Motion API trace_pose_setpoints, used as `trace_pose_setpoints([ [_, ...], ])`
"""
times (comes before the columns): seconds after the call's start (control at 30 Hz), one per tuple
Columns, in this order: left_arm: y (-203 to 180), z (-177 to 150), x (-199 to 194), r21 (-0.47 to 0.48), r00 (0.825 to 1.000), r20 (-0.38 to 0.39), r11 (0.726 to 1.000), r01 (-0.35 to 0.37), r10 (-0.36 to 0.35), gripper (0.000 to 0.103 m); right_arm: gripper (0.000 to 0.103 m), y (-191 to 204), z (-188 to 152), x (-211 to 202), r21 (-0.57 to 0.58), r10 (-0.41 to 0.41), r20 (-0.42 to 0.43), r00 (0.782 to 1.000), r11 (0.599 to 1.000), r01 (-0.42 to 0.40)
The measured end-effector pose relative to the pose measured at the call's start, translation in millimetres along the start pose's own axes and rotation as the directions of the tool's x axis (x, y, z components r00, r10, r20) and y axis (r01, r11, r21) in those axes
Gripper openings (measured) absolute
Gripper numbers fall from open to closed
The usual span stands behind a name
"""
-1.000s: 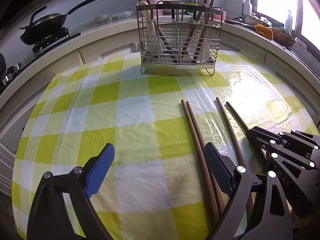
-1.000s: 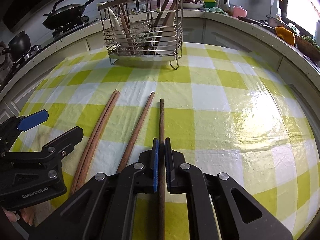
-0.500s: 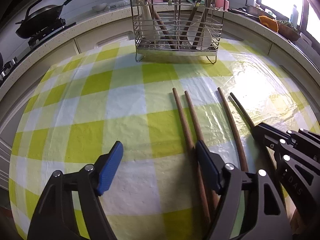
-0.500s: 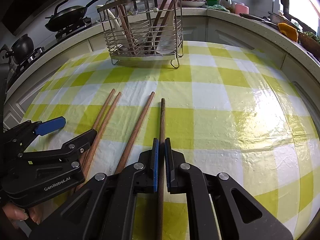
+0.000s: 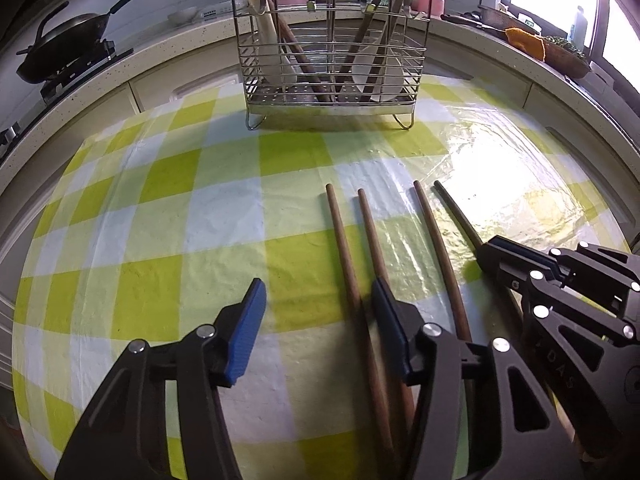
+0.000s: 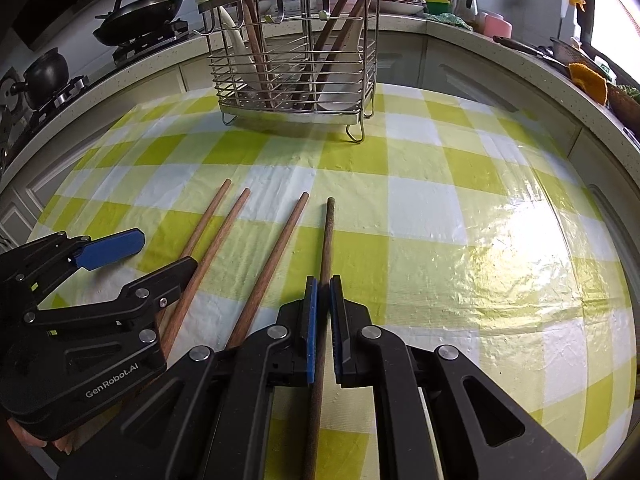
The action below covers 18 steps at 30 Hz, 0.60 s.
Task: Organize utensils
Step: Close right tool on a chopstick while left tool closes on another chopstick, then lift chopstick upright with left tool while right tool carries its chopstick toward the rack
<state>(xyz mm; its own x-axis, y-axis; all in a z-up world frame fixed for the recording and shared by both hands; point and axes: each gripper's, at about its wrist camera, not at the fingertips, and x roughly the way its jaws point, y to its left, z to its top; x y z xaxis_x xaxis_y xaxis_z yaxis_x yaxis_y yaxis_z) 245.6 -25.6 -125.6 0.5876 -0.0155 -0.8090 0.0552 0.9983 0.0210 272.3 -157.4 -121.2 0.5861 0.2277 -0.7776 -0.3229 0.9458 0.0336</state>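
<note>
Left wrist view, left gripper point(image 5: 316, 328): jaws have just been closing, now half spread; one brown chopstick point(image 5: 352, 280) lies in the gap close by the right-side pad, no pad pressing it that I can see.
Left wrist view, chopsticks: the nearer pair runs under the jaws, its second stick point(image 5: 370, 232) passing beneath the right-side pad; a third brown one point(image 5: 436, 240) just beside.
Left wrist view, rack point(image 5: 332, 52): wire utensil rack stands well apart at the far side of the desk point(image 5: 168, 216), already holding utensils.
Right wrist view, right gripper point(image 6: 323, 320): jaws pressed together, pinching the dark chopstick point(image 6: 327, 240), which points toward the rack.
Right wrist view, the rest: three brown sticks lie flat on the checked cloth.
Meaning: left looks about to pinch; then both go to the rack, I'd judge.
</note>
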Motion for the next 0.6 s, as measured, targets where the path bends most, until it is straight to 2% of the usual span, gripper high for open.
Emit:
trace_pose_setpoints([
  [0.03, -1, 0, -1, 0.006, 1.0, 0.003, 1.0, 0.003, -0.003, 0.044, 0.008, 0, 0, 0, -0.002, 0.0, 0.0, 1.0, 1.0, 0.0],
  [0.1, -3, 0, -2, 0.016, 1.0, 0.007, 1.0, 0.007, -0.007, 0.024, 0.007, -1, -1, -1, -0.001, 0.005, 0.005, 1.0, 1.0, -0.005],
  [0.17, -3, 0, -2, 0.026, 1.0, 0.008, 1.0, 0.009, -0.009, 0.01, 0.007, -1, -2, -1, -0.003, 0.007, 0.011, 1.0, 1.0, -0.007],
  [0.37, 4, -1, -3, 0.021, 0.998, 0.015, 0.998, 0.055, -0.055, 0.006, 0.007, -3, -3, -2, 0.014, 0.026, 0.02, 0.999, 1.0, -0.026],
  [0.6, 13, 0, -11, 0.003, 0.998, 0.039, 0.998, 0.058, -0.058, 0.006, 0.007, -5, -3, -8, 0.031, 0.024, 0.031, 0.999, 0.999, -0.025],
])
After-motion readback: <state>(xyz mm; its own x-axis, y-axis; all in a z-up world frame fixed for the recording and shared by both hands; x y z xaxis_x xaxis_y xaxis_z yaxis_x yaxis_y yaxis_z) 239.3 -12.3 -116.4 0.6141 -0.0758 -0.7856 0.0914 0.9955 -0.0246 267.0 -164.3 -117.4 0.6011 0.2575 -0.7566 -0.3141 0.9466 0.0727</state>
